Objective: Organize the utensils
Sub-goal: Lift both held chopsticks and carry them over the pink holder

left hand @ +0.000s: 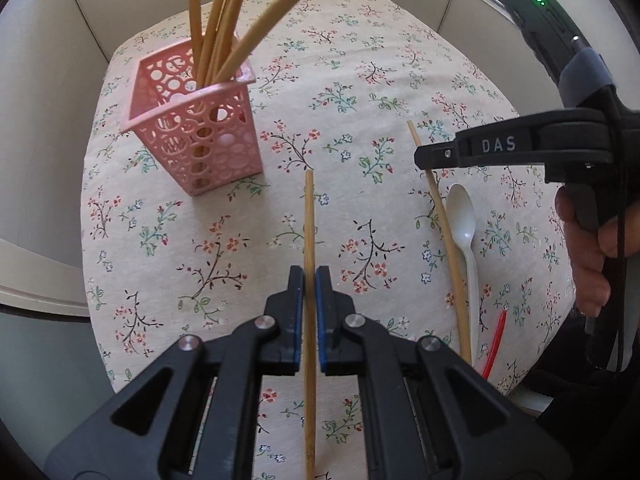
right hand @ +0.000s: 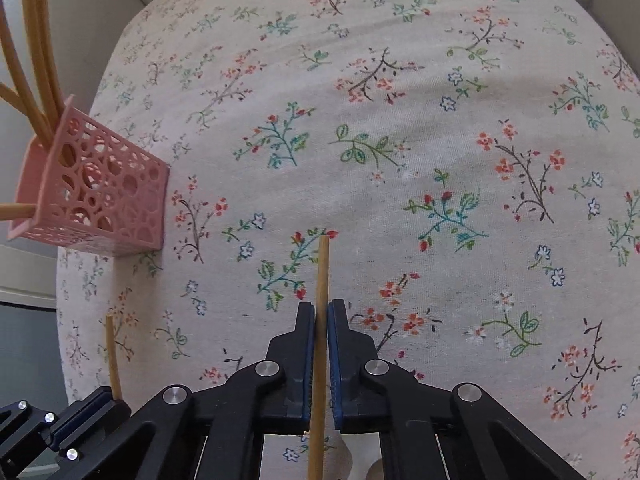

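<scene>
My left gripper (left hand: 309, 277) is shut on a bamboo chopstick (left hand: 309, 220) that runs straight between its blue pads and points out over the floral tablecloth (left hand: 360, 80). My right gripper (right hand: 321, 309) is shut on a second chopstick (right hand: 323, 268); from the left wrist it shows side-on (left hand: 421, 157), clamped near that chopstick's (left hand: 442, 220) far end. A pink perforated holder (left hand: 200, 132) stands upright at the left with several chopsticks (left hand: 224, 20) in it. In the right wrist view the holder (right hand: 100, 200) is at the far left.
A white plastic spoon (left hand: 464, 220) lies on the cloth beside the right chopstick, with a thin red straw-like piece (left hand: 496, 340) near the table's edge. A person's hand (left hand: 588, 256) grips the right tool. The left gripper (right hand: 108, 398) shows at the bottom left of the right wrist view.
</scene>
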### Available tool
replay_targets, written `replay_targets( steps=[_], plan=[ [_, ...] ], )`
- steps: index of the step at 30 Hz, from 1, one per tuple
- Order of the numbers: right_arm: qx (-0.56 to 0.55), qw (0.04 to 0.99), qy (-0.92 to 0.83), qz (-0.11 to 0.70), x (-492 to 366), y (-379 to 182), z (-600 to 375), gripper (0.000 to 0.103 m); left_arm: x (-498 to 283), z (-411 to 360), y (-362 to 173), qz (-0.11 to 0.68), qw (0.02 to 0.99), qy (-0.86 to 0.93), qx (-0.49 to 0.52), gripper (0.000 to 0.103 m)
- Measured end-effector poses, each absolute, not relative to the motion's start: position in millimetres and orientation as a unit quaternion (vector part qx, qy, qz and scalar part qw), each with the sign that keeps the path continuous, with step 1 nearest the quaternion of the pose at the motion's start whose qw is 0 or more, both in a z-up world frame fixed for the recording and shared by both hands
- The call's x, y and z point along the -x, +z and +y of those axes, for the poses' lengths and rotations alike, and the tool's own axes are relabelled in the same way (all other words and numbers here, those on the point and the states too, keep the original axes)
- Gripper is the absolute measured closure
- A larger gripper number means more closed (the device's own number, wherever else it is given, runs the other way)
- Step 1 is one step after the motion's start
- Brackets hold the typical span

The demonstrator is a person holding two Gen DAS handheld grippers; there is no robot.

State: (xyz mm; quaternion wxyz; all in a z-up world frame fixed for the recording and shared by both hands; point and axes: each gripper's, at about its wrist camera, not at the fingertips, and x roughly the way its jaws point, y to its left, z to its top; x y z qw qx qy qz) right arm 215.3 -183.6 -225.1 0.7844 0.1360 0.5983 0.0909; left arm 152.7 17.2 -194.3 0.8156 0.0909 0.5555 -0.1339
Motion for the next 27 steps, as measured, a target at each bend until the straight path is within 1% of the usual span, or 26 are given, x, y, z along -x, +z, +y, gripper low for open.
replay_targets(
  steps=[8,16,21,27],
  plan=[
    [-0.155,0.824,0.113,0.534,-210.4,-186.5,-190.2,0.098,-151.1,25.2,-176.7,0.528,0.837,-0.117,-0.083,0.096],
    [-0.177,0.834,0.128,0.506,-202.9,-162.3,-203.0,0.098,-145.6,36.1,-161.0,0.511,0.849,-0.113,-0.071,0.096],
    [-0.181,0.848,0.153,0.473,-188.5,-133.2,-200.0,0.098,-136.9,45.9,-136.3,0.481,0.868,-0.112,-0.056,0.096],
    [-0.159,0.879,0.172,0.416,-163.6,-86.9,-195.8,0.098,-126.4,58.9,-99.0,0.429,0.896,-0.106,-0.037,0.096]
  ],
)
